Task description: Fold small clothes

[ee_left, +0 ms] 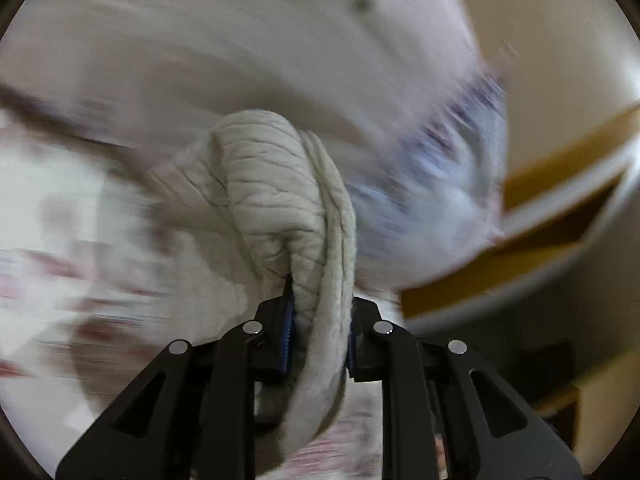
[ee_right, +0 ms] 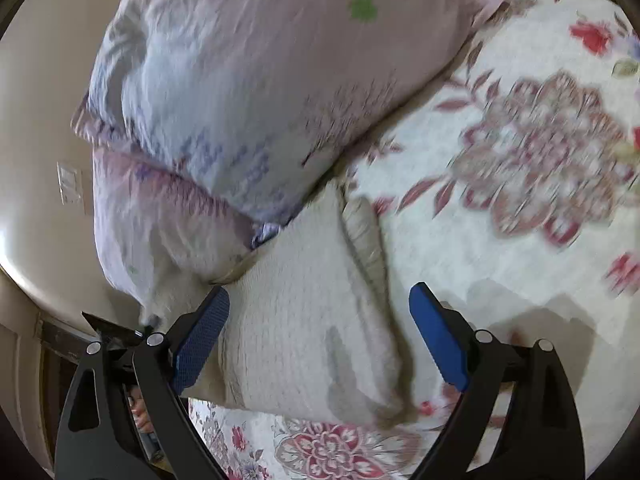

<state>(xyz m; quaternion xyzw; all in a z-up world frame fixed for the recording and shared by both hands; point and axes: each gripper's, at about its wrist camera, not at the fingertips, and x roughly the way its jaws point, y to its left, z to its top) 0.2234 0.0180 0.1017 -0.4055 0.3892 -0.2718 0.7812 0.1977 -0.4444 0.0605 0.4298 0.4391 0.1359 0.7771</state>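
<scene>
A small cream knitted garment [ee_left: 276,200] is pinched in my left gripper [ee_left: 320,320], whose blue pads are shut on a bunched fold of it and hold it up; the view behind is motion-blurred. In the right wrist view the same cream garment [ee_right: 304,320] lies partly folded on the floral bedspread [ee_right: 520,160], with a ribbed edge pointing toward the pillows. My right gripper [ee_right: 320,340] is open, its blue pads [ee_right: 202,340] straddling the garment just above it.
Two lilac pillows [ee_right: 248,80] lie at the head of the bed, touching the garment's far end. A beige wall with a switch plate [ee_right: 70,188] is at left. A yellow-brown wooden bed edge [ee_left: 560,240] shows at right.
</scene>
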